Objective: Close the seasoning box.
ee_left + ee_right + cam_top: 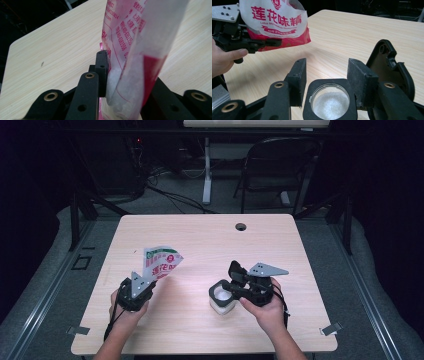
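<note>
My left gripper point(145, 282) is shut on the lower edge of a white and red seasoning bag point(162, 261) printed with red characters, holding it tilted above the table's left half. In the left gripper view the bag point(140, 42) stands between the jaws, against the left pad point(102, 72). A small white jar point(221, 302) with a black square top sits at the front centre. My right gripper point(327, 72) is open, its jaws flanking the jar point(329, 83) without clearly pressing. White powder point(331, 103) shows inside. The flip lid point(387, 62) hangs open to the right.
The light wooden table point(200, 235) has a round cable hole point(241, 226) near its far edge. A dark folding chair point(280, 165) and a white desk leg point(206, 175) stand beyond it. Metal clips point(331, 329) sit at the front corners.
</note>
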{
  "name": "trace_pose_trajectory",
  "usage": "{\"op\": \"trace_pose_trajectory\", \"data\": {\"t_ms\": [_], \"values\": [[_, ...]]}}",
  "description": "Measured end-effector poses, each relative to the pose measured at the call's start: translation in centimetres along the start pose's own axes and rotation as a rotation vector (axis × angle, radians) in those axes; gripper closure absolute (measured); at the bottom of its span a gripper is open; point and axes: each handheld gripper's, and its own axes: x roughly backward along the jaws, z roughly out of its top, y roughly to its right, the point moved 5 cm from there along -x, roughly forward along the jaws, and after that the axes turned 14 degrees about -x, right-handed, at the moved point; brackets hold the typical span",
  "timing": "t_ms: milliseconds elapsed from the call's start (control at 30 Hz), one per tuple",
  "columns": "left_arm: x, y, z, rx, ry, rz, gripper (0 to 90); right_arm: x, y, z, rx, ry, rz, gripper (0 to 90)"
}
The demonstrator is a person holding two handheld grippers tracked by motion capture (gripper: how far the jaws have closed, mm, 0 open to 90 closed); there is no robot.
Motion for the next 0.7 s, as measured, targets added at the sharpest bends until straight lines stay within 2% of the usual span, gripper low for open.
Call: {"op": "trace_pose_trajectory", "data": {"t_ms": [100,267,467,700], "values": [[0.1,-0.5,-0.2,0.015,-0.002,0.011,77.3,0.1,0.2,0.0,-0.015,0.000,-0.003,50.3],[0.3,-1.4,-0.9,0.016,-0.024,0.038,77.4,0.3,0.3,0.1,-0.016,0.000,-0.016,50.3],[0.0,-2.4,-1.9,0.059,-0.040,0.055,77.4,0.5,0.4,0.3,-0.021,0.006,-0.011,50.1],[-0.4,-3.3,-3.2,0.091,-0.076,0.065,77.5,0.8,0.7,0.4,-0.024,0.017,-0.022,50.1]]}}
